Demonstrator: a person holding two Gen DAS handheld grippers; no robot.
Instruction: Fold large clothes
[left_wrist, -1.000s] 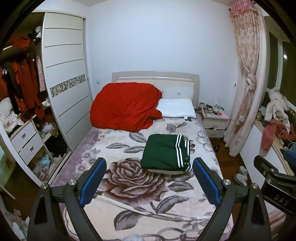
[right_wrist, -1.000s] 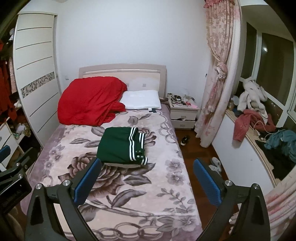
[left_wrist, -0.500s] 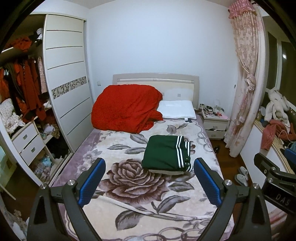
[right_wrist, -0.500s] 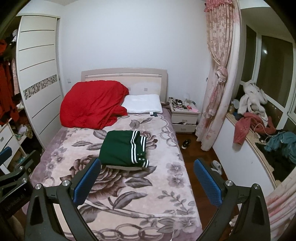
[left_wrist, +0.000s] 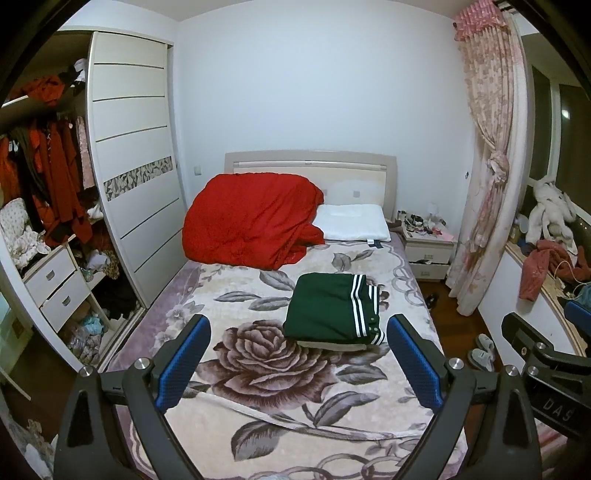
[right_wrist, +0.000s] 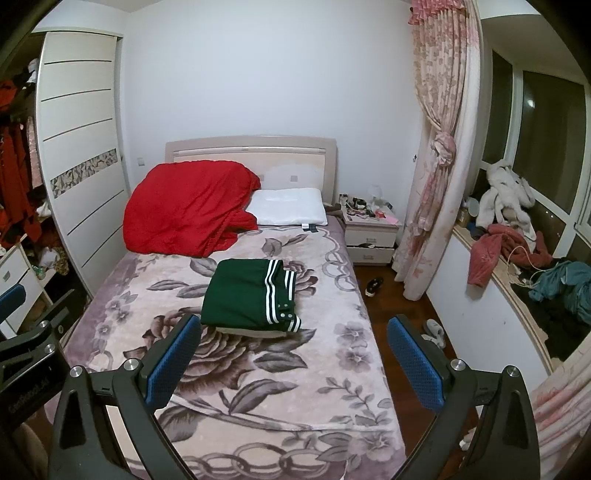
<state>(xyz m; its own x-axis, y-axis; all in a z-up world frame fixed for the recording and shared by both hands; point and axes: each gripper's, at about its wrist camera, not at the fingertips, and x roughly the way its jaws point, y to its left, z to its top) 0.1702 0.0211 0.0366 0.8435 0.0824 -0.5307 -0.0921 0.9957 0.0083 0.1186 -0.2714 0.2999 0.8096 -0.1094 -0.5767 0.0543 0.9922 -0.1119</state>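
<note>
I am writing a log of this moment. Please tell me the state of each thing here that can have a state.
Left gripper: open, holding nothing.
Right gripper: open, holding nothing.
Dark green garment with white stripes: folded, lying flat on the floral blanket.
Red quilt: bunched against the headboard.
White wardrobe sliding door: slid aside, clothes showing.
Bedside drawer: slightly open.

My left gripper (left_wrist: 299, 363) has matt black plastic arms, bright metal screw heads and blue pads (left_wrist: 184, 363) with a fine dotted, rubbery texture; my right gripper (right_wrist: 293, 360) is finished the same. The blanket (left_wrist: 258, 373) over the bed looks plush and fleecy, with a soft sheen. The folded green garment (left_wrist: 325, 312) is smooth matt knit cloth with white stripes. The red quilt (left_wrist: 251, 218) is crinkled cloth, the pillow (left_wrist: 352, 221) plain white fabric. The wardrobe door (left_wrist: 136, 177) is smooth, satin-white board, and the floor (right_wrist: 384, 299) is glossy dark wood.
</note>
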